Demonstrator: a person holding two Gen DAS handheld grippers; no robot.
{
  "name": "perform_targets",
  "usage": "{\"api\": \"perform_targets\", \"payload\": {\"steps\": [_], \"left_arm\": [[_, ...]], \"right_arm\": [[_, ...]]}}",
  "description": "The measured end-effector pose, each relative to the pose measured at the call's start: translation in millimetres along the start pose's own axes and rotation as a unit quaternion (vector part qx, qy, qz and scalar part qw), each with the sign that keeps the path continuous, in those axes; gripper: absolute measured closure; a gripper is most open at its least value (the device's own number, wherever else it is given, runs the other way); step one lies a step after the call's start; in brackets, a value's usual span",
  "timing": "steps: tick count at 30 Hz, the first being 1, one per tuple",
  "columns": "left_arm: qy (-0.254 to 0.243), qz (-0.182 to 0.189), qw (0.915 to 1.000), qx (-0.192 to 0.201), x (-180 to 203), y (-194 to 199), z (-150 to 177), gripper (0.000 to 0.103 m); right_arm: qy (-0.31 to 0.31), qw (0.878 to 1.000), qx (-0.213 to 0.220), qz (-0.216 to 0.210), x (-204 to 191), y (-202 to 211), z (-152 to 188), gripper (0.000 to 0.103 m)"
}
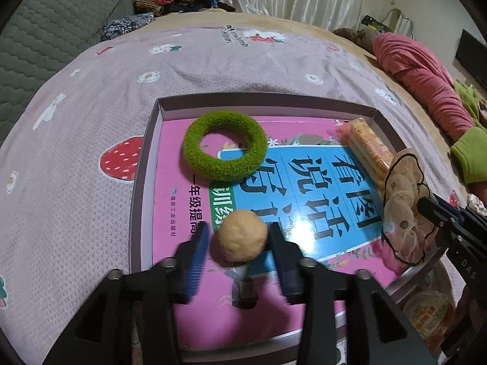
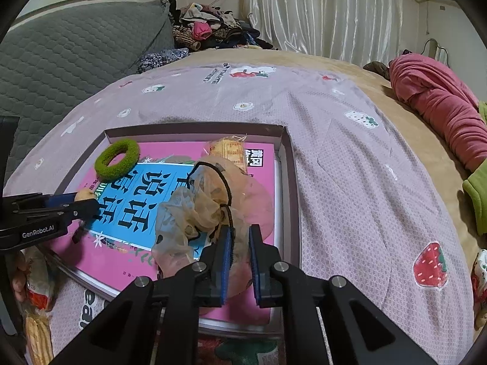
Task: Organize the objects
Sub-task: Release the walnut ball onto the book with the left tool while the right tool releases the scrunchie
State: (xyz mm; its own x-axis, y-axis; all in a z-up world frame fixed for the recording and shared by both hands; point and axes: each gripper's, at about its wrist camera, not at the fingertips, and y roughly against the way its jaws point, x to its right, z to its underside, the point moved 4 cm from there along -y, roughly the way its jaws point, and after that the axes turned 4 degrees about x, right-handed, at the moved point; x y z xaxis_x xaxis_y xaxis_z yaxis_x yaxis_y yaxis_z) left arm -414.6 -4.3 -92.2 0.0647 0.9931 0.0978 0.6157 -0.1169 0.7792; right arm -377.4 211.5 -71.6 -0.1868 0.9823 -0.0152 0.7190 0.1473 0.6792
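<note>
A shallow box [image 1: 143,182] on the bed holds a pink and blue book [image 1: 304,182]. On the book lie a green fuzzy ring [image 1: 225,149] and a wrapped cracker pack [image 1: 369,149]. My left gripper [image 1: 240,240] is over the book with a tan ball [image 1: 242,234] between its fingers, touching the right one with a small gap on the left. My right gripper [image 2: 240,240] is shut on a sheer beige hair scrunchie [image 2: 197,206] with a black band, held over the book. The scrunchie also shows in the left wrist view [image 1: 401,200]. The green ring [image 2: 117,159] and box [image 2: 286,158] show in the right wrist view.
The box lies on a lilac strawberry-print sheet [image 1: 121,70]. A grey quilted headboard [image 2: 61,60] and a clothes pile [image 2: 207,30] are at the back. A rolled pink blanket [image 2: 435,97] lies at the right. Snack packets [image 2: 36,319] lie near the front left.
</note>
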Motion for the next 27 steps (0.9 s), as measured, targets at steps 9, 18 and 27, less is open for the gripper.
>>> {"api": "perform_targets", "payload": {"steps": [9, 18, 27], "left_arm": [[-0.002, -0.014, 0.9998, 0.015, -4, 13, -5, 0.028], [-0.021, -0.035, 0.9991, 0.015, 2, 22, -5, 0.025], [-0.011, -0.019, 0.9984, 0.052, -1, 48, -12, 0.021]], "right_arm": [[0.000, 1.000, -0.001, 0.002, -1, 1, -2, 0.083], [-0.002, 1.000, 0.004, 0.005, -2, 6, -4, 0.071], [-0.003, 1.000, 0.027, 0.009, -3, 22, -12, 0.057]]}}
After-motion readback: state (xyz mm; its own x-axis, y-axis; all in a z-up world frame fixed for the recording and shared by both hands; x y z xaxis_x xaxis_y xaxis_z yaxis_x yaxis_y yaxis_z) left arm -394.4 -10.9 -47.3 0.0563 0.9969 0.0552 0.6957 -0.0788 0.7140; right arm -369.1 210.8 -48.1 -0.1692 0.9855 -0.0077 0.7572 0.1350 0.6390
